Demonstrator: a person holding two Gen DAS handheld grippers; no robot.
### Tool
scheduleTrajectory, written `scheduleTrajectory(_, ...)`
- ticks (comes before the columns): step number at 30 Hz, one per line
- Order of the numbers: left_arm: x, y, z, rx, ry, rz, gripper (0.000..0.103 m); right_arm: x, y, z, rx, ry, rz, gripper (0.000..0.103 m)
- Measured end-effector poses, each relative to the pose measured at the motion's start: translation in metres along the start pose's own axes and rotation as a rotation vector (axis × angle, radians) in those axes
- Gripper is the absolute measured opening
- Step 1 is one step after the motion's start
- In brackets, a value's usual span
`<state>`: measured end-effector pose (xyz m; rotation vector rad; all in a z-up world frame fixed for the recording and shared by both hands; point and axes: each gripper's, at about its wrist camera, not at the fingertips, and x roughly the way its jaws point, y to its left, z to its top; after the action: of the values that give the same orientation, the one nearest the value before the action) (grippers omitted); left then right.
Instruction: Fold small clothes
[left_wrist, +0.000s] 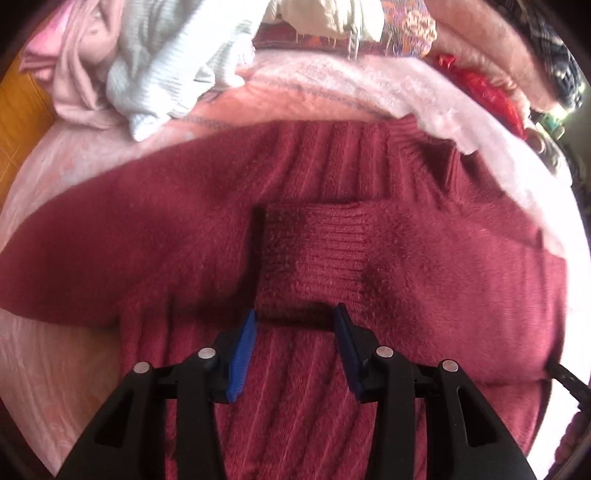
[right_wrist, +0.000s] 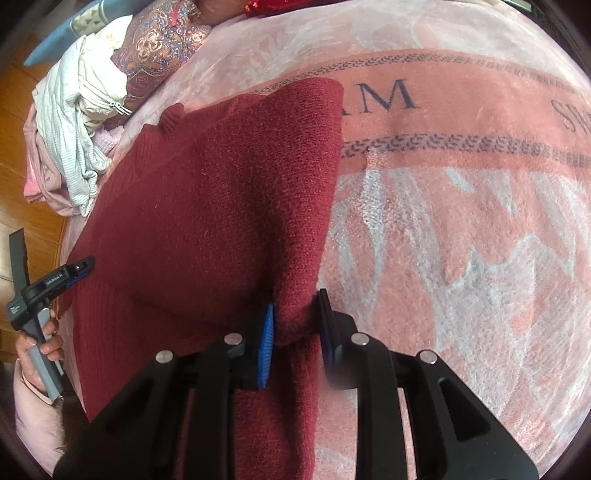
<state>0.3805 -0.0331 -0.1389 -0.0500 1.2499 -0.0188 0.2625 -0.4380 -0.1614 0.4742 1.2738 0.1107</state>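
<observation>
Right gripper (right_wrist: 295, 321) is clamped on the soft, limp maroon sweater's (right_wrist: 221, 192) sleeve edge; left gripper (left_wrist: 297, 332) is held open, empty, above the ribbed cuff (left_wrist: 314, 258), the firmer purchase.

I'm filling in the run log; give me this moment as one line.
stage: folding maroon sweater | left gripper: open over folded cuff | right gripper: shut on sweater edge | surface: pink blanket

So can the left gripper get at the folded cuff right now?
Probably yes: the left gripper is open, hanging just over the cuff on the sweater, with nothing between them. The right gripper pinches the sweater's far edge.
</observation>
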Motion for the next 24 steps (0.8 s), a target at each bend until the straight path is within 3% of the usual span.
scheduleTrajectory(5, 0.0, 0.003, 0.004, -0.006, 0.001, 0.001, 0.051, -0.003, 0.008, -0.001, -0.015, 0.004, -0.045, 0.023)
scheduleTrajectory(7, -0.011, 0.012, 0.003, -0.007, -0.004, -0.018, 0.055, -0.011, 0.013, -0.002, -0.016, -0.005, -0.074, 0.037)
scheduleTrajectory(9, -0.023, 0.027, 0.001, -0.012, -0.021, -0.013, 0.08, -0.026, 0.023, -0.006, -0.033, -0.049, -0.12, 0.046)
scheduleTrajectory(10, -0.029, 0.038, 0.0, -0.016, -0.037, -0.007, 0.084, -0.034, 0.029, -0.007, -0.051, -0.08, -0.139, 0.047)
scheduleTrajectory(13, -0.043, 0.087, 0.003, -0.056, -0.074, 0.072, 0.089, -0.057, 0.055, -0.013, -0.121, -0.141, -0.139, 0.055)
scheduleTrajectory(19, -0.056, 0.236, 0.002, -0.258, -0.086, 0.236, 0.093, -0.047, 0.103, -0.021, -0.244, -0.106, -0.09, 0.06)
scheduleTrajectory(24, -0.046, 0.327, -0.006, -0.404, -0.052, 0.269, 0.093, -0.015, 0.132, -0.024, -0.288, -0.038, -0.089, 0.06)
